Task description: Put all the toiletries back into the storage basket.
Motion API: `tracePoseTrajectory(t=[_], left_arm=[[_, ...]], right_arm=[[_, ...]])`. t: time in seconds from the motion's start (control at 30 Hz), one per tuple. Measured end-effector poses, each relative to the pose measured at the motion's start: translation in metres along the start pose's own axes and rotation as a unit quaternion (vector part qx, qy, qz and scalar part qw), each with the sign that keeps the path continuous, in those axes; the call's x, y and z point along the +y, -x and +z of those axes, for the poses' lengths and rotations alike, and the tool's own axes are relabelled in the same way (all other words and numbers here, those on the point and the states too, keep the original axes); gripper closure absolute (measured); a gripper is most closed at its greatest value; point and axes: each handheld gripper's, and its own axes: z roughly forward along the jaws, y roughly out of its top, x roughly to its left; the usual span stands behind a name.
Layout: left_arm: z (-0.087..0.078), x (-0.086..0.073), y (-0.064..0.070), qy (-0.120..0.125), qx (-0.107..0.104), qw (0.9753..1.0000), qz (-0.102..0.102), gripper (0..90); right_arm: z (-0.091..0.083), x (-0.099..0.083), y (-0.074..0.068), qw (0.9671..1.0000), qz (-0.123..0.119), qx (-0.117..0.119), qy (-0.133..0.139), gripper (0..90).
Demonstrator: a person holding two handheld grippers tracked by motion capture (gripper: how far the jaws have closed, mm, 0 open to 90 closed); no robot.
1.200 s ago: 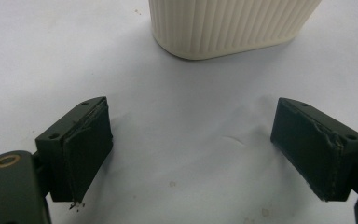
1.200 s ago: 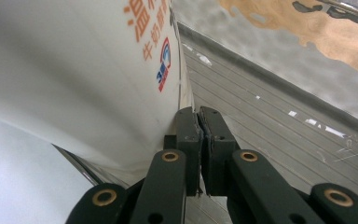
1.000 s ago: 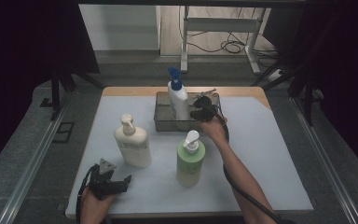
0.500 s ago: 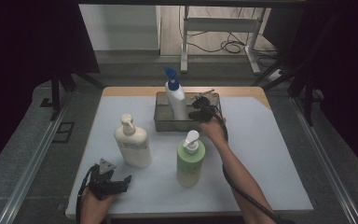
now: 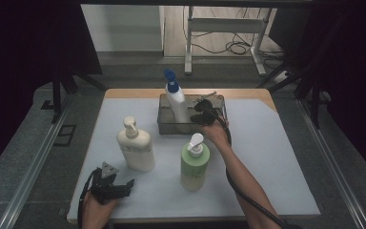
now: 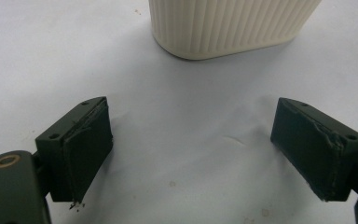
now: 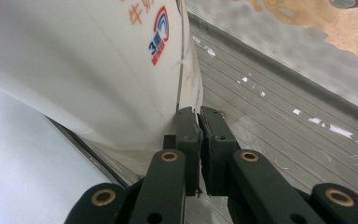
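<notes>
- Our right gripper [image 5: 201, 112] reaches into the clear bin [image 5: 218, 125] at the table's far side, jaws pressed together beside the white blue-pump bottle [image 5: 176, 100] standing upright in it.
- Our left gripper [image 5: 124, 186] rests near the table's front edge, jaws wide apart, facing the cream bottle [image 5: 136, 148].
- A green bottle [image 5: 193, 164] stands between.
</notes>
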Motion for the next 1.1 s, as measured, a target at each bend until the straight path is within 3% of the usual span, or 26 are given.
tracePoseTrajectory(t=[1.1], left_arm=[[0.0, 0.0, 0.0, 0.0, 0.0, 1.0, 0.0, 12.1]], right_arm=[[0.007, 0.005, -0.013, 0.9999, 0.0, 0.013, -0.002, 85.9]])
